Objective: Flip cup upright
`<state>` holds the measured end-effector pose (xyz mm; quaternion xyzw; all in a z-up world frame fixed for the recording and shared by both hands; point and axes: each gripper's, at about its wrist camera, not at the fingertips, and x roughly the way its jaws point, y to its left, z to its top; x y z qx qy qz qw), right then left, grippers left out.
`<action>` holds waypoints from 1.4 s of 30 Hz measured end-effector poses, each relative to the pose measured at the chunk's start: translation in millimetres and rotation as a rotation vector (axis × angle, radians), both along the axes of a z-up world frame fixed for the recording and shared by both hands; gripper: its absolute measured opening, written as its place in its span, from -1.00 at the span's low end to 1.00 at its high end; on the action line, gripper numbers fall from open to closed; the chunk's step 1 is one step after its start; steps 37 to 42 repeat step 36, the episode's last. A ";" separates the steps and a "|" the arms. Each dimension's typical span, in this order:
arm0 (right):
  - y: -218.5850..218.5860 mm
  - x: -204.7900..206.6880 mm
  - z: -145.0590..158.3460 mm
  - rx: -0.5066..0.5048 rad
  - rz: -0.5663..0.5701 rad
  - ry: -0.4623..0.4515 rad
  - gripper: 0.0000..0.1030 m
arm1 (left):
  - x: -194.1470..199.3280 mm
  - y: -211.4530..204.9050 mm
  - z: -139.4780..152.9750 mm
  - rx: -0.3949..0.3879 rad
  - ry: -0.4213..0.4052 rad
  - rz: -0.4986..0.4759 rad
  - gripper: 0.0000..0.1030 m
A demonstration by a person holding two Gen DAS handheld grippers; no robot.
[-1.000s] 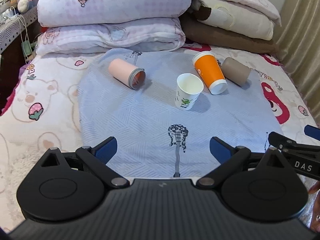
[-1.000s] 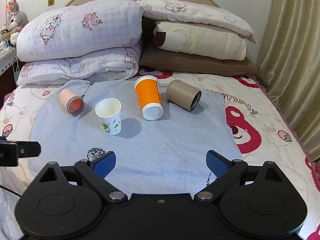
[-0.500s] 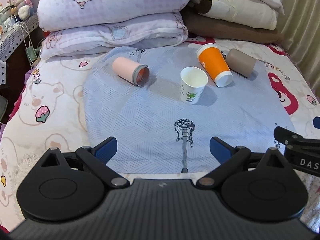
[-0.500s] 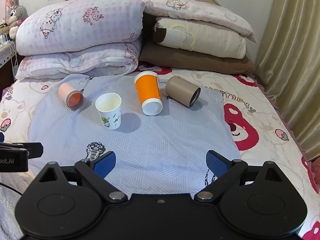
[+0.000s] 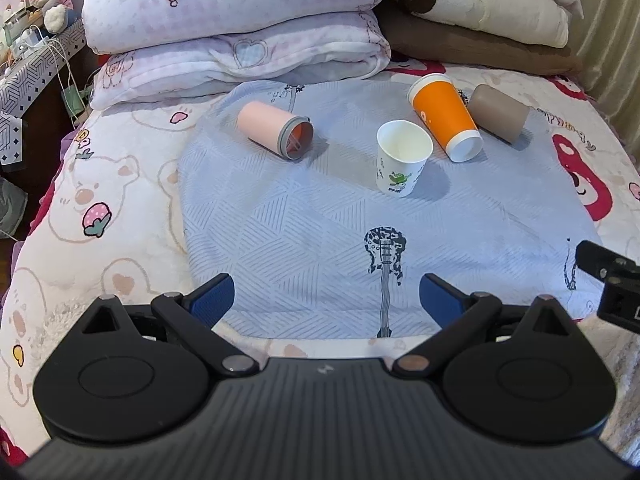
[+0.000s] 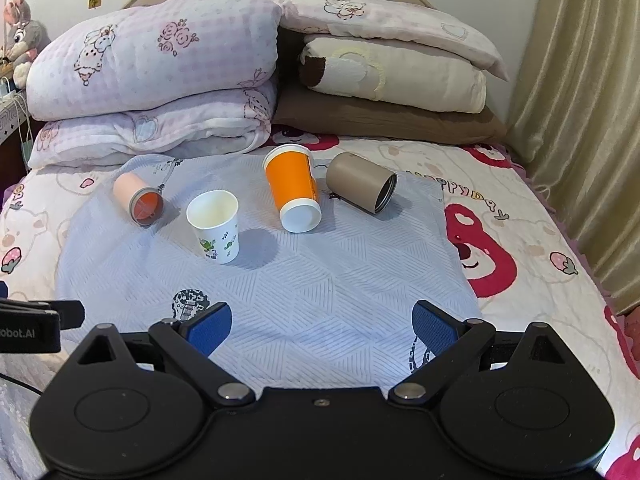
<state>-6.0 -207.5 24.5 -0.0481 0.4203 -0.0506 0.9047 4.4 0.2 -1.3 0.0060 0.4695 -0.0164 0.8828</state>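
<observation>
Four cups sit on a pale blue cloth [image 5: 320, 216] spread over the bed, and the white cup [image 5: 402, 160] [image 6: 216, 226] with green print serves as the landmark: it stands upright, mouth up, near the middle of the row. To the left of the white cup, well apart from it, a pink cup [image 5: 272, 128] [image 6: 138, 198] lies on its side with its grey-rimmed mouth turned toward the cameras. Just beside the white cup on its right and a little farther back, an orange cup [image 5: 444, 116] [image 6: 294, 188] lies tipped over, its white rim toward the viewer. Beyond the orange cup, farther right again from the white cup, a brown cup [image 5: 498, 114] [image 6: 360, 186] lies on its side; the two look close, but whether they touch cannot be told. Behind the white cup, folded quilts [image 6: 152, 80] and pillows [image 6: 392, 64] are stacked against the headboard.

The left gripper [image 5: 326, 300] hovers over the near edge of the cloth, on the near side of the white cup, its blue-padded fingers spread wide with nothing between them. The right gripper [image 6: 322, 322] hangs likewise on the near side of the white cup, fingers spread apart and holding nothing.
</observation>
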 end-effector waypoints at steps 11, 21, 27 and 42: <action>0.1 -3.4 2.6 0.007 -0.008 -0.010 0.92 | 3.3 2.4 -1.7 0.004 0.020 0.019 0.95; -0.8 -7.0 8.0 0.016 -0.014 -0.021 0.92 | 2.5 5.0 -3.7 0.004 0.020 0.022 0.95; -0.9 -7.5 7.7 0.014 -0.021 -0.017 0.92 | 2.2 4.5 -3.5 0.016 0.022 0.017 0.95; -1.2 -7.3 6.2 0.048 -0.017 0.000 0.92 | 1.8 4.4 -3.3 0.011 0.019 0.016 0.95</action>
